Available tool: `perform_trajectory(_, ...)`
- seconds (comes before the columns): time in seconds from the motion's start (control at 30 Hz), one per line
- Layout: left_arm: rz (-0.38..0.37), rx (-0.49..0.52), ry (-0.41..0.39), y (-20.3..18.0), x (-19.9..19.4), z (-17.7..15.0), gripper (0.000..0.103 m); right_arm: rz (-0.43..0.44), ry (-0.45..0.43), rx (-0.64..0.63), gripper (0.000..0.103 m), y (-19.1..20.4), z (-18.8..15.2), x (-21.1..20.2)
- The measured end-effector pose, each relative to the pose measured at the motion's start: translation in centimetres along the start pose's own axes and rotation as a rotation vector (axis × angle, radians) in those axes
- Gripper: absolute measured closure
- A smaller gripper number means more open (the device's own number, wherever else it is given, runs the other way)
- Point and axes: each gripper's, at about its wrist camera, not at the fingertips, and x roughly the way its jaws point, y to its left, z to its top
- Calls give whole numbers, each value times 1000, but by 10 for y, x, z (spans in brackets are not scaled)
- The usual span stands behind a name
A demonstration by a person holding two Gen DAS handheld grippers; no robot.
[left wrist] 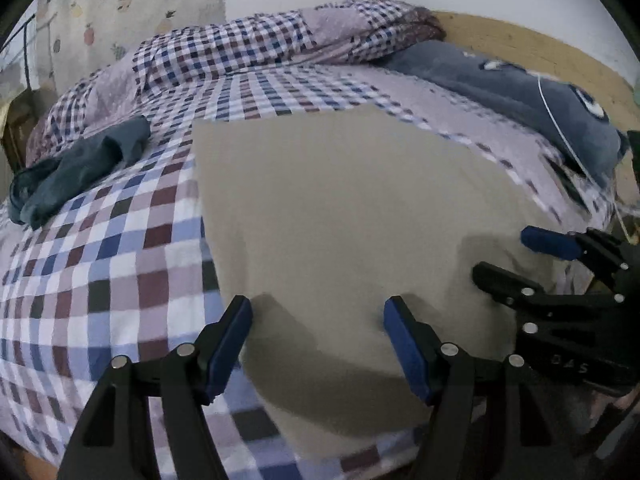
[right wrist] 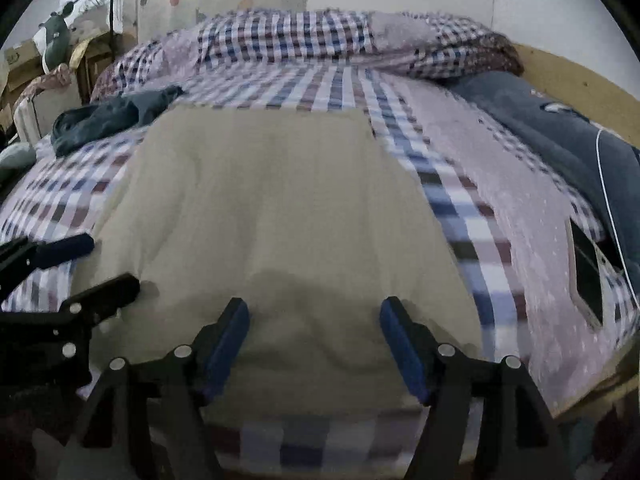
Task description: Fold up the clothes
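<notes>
A beige garment point(left wrist: 340, 216) is spread flat on the checked bedsheet point(left wrist: 120, 248), directly ahead of both tools. The left gripper point(left wrist: 318, 312) and right gripper point(right wrist: 314, 312) are held wide apart above its near edge, empty. A dark blue-green garment point(left wrist: 80, 168) is crumpled far left.

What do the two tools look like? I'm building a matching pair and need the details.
Both look identical. The left tool and right tool each have two angular black fingers, with round silver pins at the joints and flat blue pads lining the inner tips. The right tool's body, seen in the left view, carries faint embossed lettering that is too small to read. No cables or sleeves show.
</notes>
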Motion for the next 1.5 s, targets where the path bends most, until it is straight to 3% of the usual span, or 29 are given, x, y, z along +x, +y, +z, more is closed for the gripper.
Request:
perform_trajectory(0.3, -27, 2, 131, -4, -6, -17, 29, 42, 255, 16, 26, -5, -32, 6)
perform_trajectory(0.37, -41, -22, 186, -1, -6, -22, 29, 46, 249, 45, 26, -10, -31, 0)
perform_trajectory(0.4, -85, -71, 258, 4, -2, -29, 29, 49, 240, 61, 26, -13, -29, -4)
perform_trajectory(0.47, -136, -149, 351, 14, 5, -39, 29, 69, 167, 104, 26, -21, -23, -20)
perform_trajectory(0.57, -176, -249, 369, 31, -1, -44, 29, 100, 72, 136, 26, -25, -14, -37)
perform_trajectory(0.67, -201, -353, 337, 54, -16, -46, 29, 131, 0, 142, 26, -22, -7, -51)
perform_trajectory(0.83, -228, -523, 302, 92, -31, -54, 29, 198, -30, 129, 26, -10, 3, -67)
perform_trajectory(0.97, -299, -569, 251, 103, -31, -55, 29, 278, -33, 83, 26, 12, 11, -63)
perform_trajectory(1.13, -368, -629, 213, 118, -28, -55, 29, 341, 80, 12, 27, 43, 10, -23)
perform_trajectory(1.3, -454, -729, 154, 137, -25, -55, 29, 233, 137, -140, 28, 69, -4, -12)
perform_trajectory(1.43, -501, -754, 140, 138, -17, -51, 29, 200, 220, -231, 28, 81, -22, -11)
perform_trajectory(1.5, -541, -760, 137, 135, -13, -49, 29, 236, 241, -240, 29, 81, -26, -18)
